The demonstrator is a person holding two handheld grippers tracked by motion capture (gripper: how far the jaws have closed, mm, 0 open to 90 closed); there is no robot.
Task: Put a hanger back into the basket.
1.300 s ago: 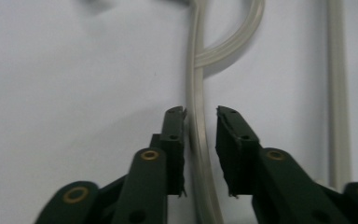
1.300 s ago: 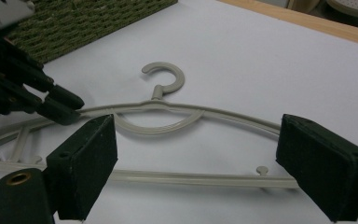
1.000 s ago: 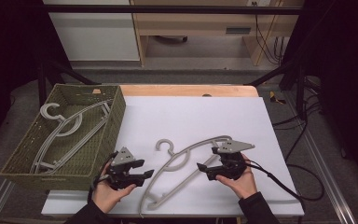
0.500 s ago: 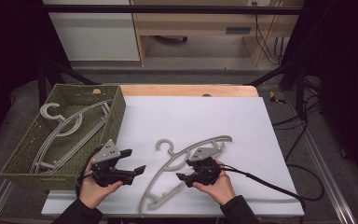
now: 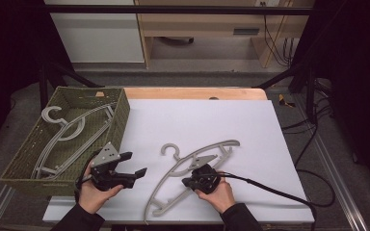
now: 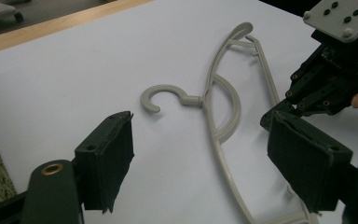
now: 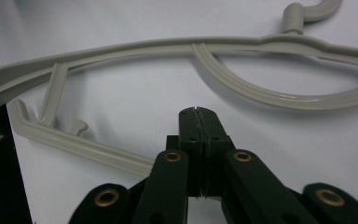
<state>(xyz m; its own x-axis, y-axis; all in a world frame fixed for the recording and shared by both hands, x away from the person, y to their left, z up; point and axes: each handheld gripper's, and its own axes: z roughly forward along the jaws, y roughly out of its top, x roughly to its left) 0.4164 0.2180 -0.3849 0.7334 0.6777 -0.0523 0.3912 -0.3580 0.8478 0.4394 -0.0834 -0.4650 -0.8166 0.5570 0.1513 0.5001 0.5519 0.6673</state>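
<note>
A grey plastic hanger [image 5: 221, 145] lies flat on the white sheet, hook toward the far side. My right gripper [image 5: 188, 183] sits low over the hanger's middle. Its jaws have just been closing and now stand shut, with nothing seen between the pads. In the right gripper view the shut tips [image 7: 198, 112] rest inside the hanger [image 7: 168, 45] frame, and its lower bar runs under the linkage. My left gripper [image 5: 135, 163] is held open left of the hanger, touching nothing. The hook and curved arm of the hanger [image 6: 209, 112] lie ahead of its open jaws [image 6: 200, 119].
A green woven basket [image 5: 120, 115] stands at the left and holds a few more grey hangers [image 5: 67, 130]. A wooden edge [image 5: 192, 92] borders the sheet's far side. The right gripper's black cable [image 5: 270, 190] trails to the right across the sheet.
My right gripper moved left and down onto the middle of the hanger and its jaws closed. The left gripper shifted slightly left and its jaws opened wider.
</note>
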